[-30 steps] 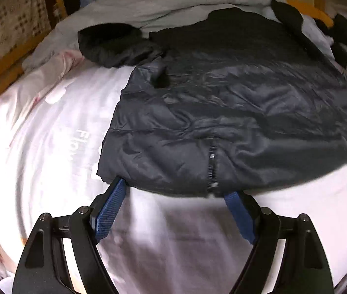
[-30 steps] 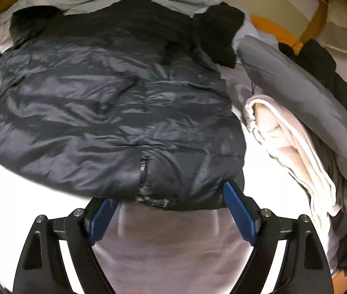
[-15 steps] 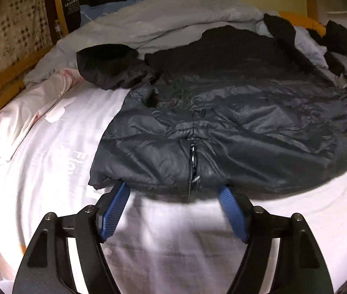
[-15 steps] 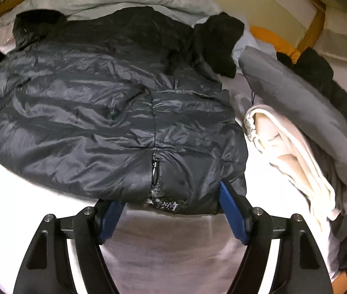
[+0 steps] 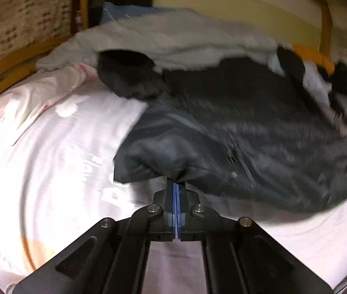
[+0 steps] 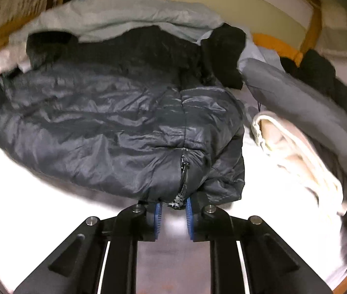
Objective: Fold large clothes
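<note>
On the white bed sheet (image 5: 51, 161) a dark quilted puffer jacket (image 5: 259, 132) is laid out, its hem toward both cameras. Compared with half a second earlier, both pairs of jaws have just been closing with the hem between them. The left gripper (image 5: 176, 186) is now clenched, its blue pads (image 5: 174, 196) pressed together on a pinch of the hem, and that corner is raised off the sheet where it previously lay flat. The right gripper (image 6: 173, 204) is clamped on the hem at the foot of the zipper (image 6: 183, 171), with the fabric bunched between its pads (image 6: 189, 210); earlier the pads stood wide to either side. Both views are blurred.

Printed lettering (image 5: 95, 169) is seen on the sheet, partly covered by the jacket. A pale grey blanket (image 5: 173, 39) is heaped behind the collar. A pink-patterned cloth (image 5: 34, 103) is noted at the left edge, and a cream garment (image 6: 295, 156) under a grey one (image 6: 308, 107) at the right. A yellow wooden bed frame (image 5: 7, 68) borders the mattress.
</note>
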{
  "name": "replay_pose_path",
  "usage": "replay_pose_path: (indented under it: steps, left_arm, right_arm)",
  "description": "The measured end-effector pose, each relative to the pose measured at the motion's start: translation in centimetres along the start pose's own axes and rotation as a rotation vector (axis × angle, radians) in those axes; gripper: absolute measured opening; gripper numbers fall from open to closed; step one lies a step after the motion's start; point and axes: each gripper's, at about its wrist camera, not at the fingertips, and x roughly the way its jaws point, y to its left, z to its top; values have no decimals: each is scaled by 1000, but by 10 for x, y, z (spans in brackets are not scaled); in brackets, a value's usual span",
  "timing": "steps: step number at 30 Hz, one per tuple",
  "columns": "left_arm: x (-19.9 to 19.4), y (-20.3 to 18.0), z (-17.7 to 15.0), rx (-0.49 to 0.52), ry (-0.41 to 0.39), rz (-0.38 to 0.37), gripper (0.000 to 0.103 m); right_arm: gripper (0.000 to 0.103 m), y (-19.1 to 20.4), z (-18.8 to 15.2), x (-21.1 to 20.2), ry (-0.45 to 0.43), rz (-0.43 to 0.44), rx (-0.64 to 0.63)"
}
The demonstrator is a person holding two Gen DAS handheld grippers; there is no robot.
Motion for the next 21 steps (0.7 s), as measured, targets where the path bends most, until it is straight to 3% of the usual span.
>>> replay_pose_path:
  steps: [3, 8, 16, 21]
  left_arm:
    - [-20, 13, 6, -38, -33, -41, 0]
    - [-47, 19, 10, -23, -93, -47, 0]
    - [-49, 38, 11, -98, -82, -41, 0]
    - [-34, 32, 17, -76, -21, 9, 0]
  right_arm:
    - [15, -8, -6, -16, -6, 92, 62]
    - [13, -3, -15, -49, -49, 210, 39]
    - [13, -16, -17, -68, -100, 210, 125]
    - [14, -13, -7, -53, -20, 232, 93]
